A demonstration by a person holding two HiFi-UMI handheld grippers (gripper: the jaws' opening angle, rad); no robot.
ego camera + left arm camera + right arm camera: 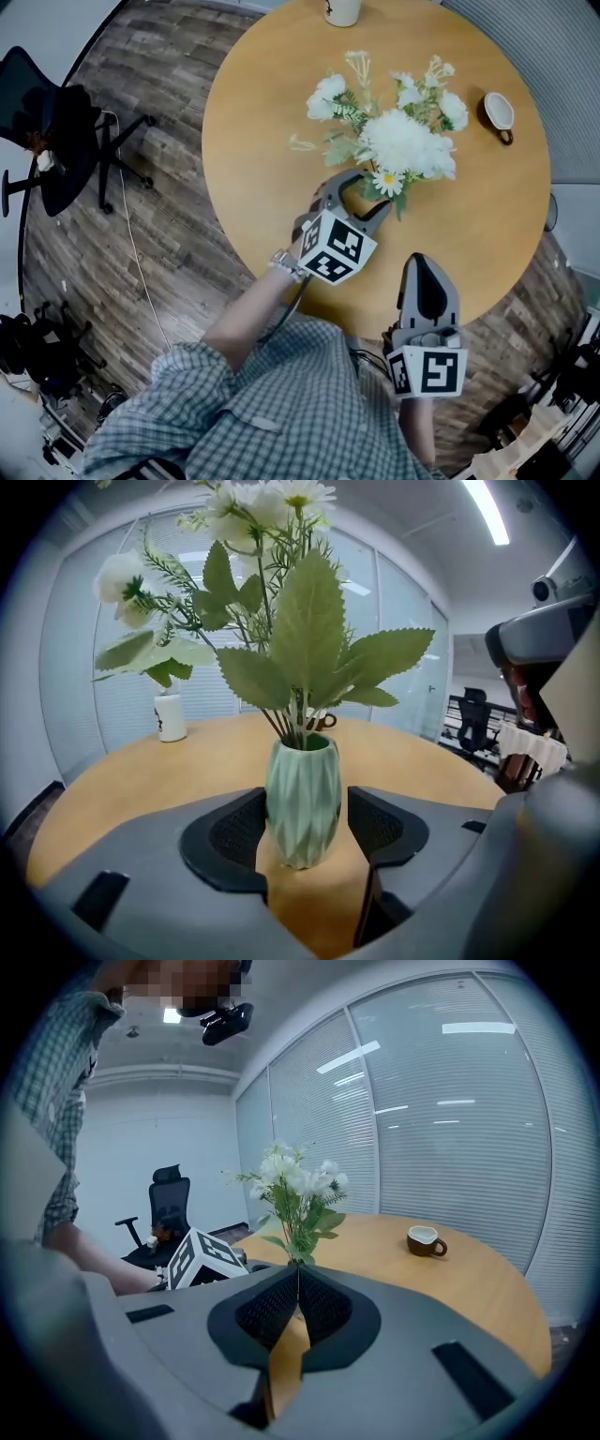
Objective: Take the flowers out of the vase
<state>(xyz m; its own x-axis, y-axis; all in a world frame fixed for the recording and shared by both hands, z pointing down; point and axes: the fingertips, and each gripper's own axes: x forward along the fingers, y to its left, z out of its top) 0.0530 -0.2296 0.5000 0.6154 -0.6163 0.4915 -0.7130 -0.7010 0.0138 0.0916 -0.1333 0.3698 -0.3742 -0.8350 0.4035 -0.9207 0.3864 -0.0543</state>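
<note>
The left tool [307, 829] stands open, pads either side of the green vase [302, 789] at frame centre on the desk [141, 771], which holds the flowers [281, 621]. At lower right of the head view, the right tool [424, 264] is closed and empty.

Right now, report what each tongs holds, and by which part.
Nothing is held. The left tongs stand open around the body of the green vase, not clamping it; the right tongs are shut and empty.

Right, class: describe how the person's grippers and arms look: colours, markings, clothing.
The left gripper and right gripper are grey with black textured pads. Each carries a white cube with black square markers. The person wears a checked shirt and a wristwatch.
</note>
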